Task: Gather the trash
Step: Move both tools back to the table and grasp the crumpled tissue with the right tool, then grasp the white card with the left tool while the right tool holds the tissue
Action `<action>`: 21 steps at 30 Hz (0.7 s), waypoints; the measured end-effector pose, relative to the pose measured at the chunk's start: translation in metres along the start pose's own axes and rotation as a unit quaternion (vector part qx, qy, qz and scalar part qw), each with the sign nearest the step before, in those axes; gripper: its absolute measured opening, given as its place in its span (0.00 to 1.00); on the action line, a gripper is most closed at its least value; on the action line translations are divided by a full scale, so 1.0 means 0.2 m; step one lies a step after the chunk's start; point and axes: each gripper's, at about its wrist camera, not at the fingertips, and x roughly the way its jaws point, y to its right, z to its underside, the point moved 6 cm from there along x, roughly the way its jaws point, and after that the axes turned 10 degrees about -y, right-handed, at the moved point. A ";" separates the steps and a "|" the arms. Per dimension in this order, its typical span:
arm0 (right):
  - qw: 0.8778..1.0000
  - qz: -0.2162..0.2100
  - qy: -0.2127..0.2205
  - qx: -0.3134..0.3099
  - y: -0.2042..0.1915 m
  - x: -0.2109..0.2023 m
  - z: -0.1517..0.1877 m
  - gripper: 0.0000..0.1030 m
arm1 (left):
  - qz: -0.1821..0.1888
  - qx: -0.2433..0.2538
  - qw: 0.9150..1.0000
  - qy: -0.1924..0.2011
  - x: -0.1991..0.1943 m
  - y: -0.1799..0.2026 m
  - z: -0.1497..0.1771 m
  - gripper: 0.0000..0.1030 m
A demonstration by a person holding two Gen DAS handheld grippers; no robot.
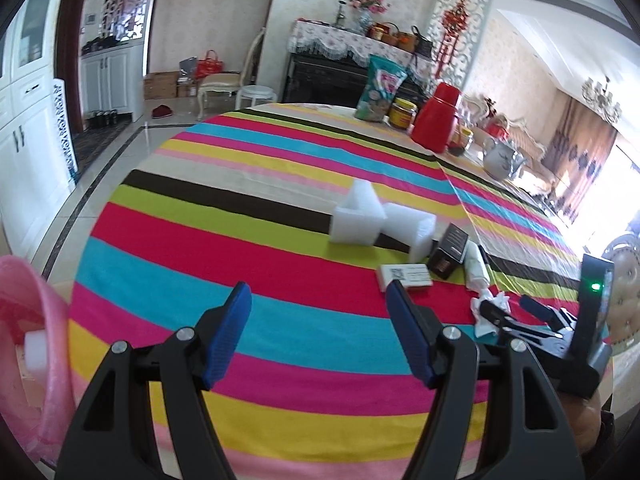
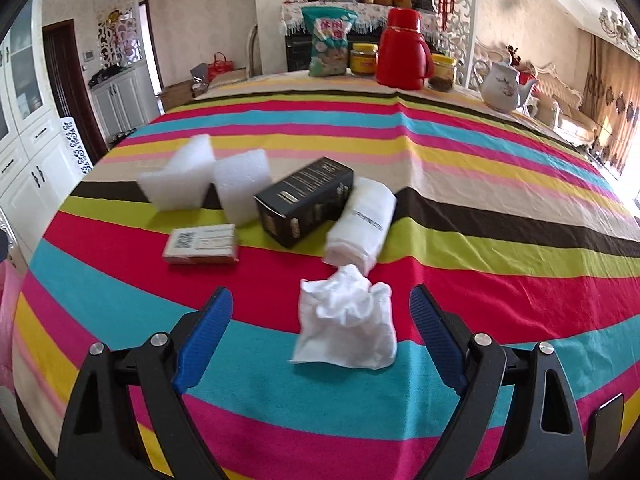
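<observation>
On the striped tablecloth (image 2: 500, 168) lie two white foam blocks (image 2: 176, 184) (image 2: 242, 184), a black carton (image 2: 304, 204), a small flat box (image 2: 202, 244), a rolled white packet (image 2: 362, 224) and a crumpled tissue (image 2: 348, 320). My right gripper (image 2: 320, 296) is open, and the tissue lies between its blue fingers without touching the pads. My left gripper (image 1: 318, 292) is open over bare cloth and holds nothing; the small flat box (image 1: 404, 276) is just beyond its right fingertip. The right gripper (image 1: 507, 303) also shows in the left wrist view, by the tissue (image 1: 480, 322).
A pink bag (image 1: 44, 320) with a white foam piece (image 1: 36, 354) inside hangs off the table's left edge. At the far end stand a snack bag (image 2: 330, 44), jars (image 2: 364, 60), a red thermos (image 2: 404, 52) and a white teapot (image 2: 502, 88).
</observation>
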 end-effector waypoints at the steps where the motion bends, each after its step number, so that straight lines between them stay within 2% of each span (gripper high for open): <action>1: 1.000 0.002 -0.007 -0.002 0.00 0.02 0.00 0.82 | 0.001 0.003 1.000 -0.001 0.01 0.02 -0.01 0.66; 4: 1.000 0.012 -0.024 -0.002 0.02 0.07 0.01 0.78 | 0.005 0.011 1.000 -0.008 0.07 0.08 -0.01 0.66; 13: 0.998 -0.001 -0.067 0.001 0.04 0.15 0.04 0.49 | 0.022 0.036 0.998 -0.035 0.25 0.24 -0.04 0.66; 18: 0.997 -0.021 -0.068 0.008 0.05 0.13 0.03 0.29 | 0.031 0.046 0.997 -0.053 0.36 0.33 -0.05 0.66; 21: 0.998 -0.028 -0.058 0.011 0.07 0.10 0.02 0.22 | 0.037 0.055 0.995 -0.068 0.45 0.38 -0.05 0.66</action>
